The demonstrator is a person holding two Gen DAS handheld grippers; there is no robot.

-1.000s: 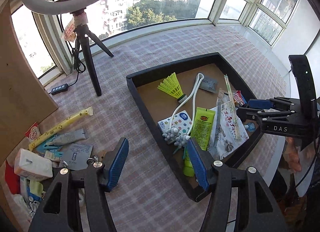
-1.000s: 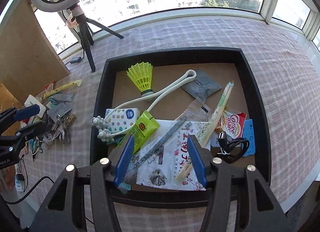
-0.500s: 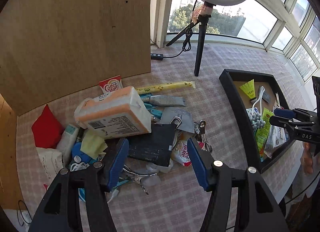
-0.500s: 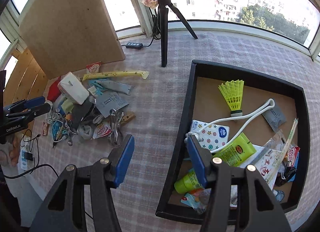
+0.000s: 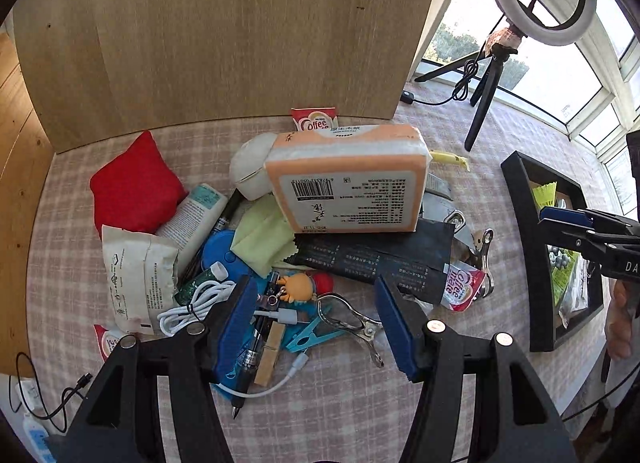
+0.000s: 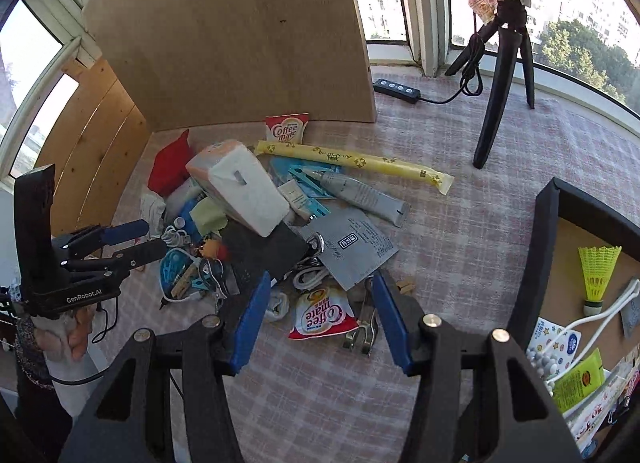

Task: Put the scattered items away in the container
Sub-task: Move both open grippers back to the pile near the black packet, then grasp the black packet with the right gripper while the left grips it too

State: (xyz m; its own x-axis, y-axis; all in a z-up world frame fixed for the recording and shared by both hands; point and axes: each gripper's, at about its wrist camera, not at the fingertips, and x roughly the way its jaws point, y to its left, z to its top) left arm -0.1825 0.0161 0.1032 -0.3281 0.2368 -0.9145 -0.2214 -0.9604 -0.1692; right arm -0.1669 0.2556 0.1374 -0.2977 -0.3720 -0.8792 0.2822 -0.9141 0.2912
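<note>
Two grippers, both empty: your left gripper (image 5: 316,319) hangs with its pads apart over the near edge of the heap, the orange crab charm (image 5: 298,285) and metal clip (image 5: 352,317) in the gap, untouched. Your right gripper (image 6: 318,319), its jaws just having narrowed a little, stands apart around the Coffee mate sachet (image 6: 322,313) without pressing it. Likely each is lining up a small, loose piece first. Further off at twelve o'clock the tissue pack (image 5: 348,179) tops the pile. The black tray (image 5: 520,223), at three o'clock, well apart, already holds the shuttlecock (image 6: 598,275)
</note>
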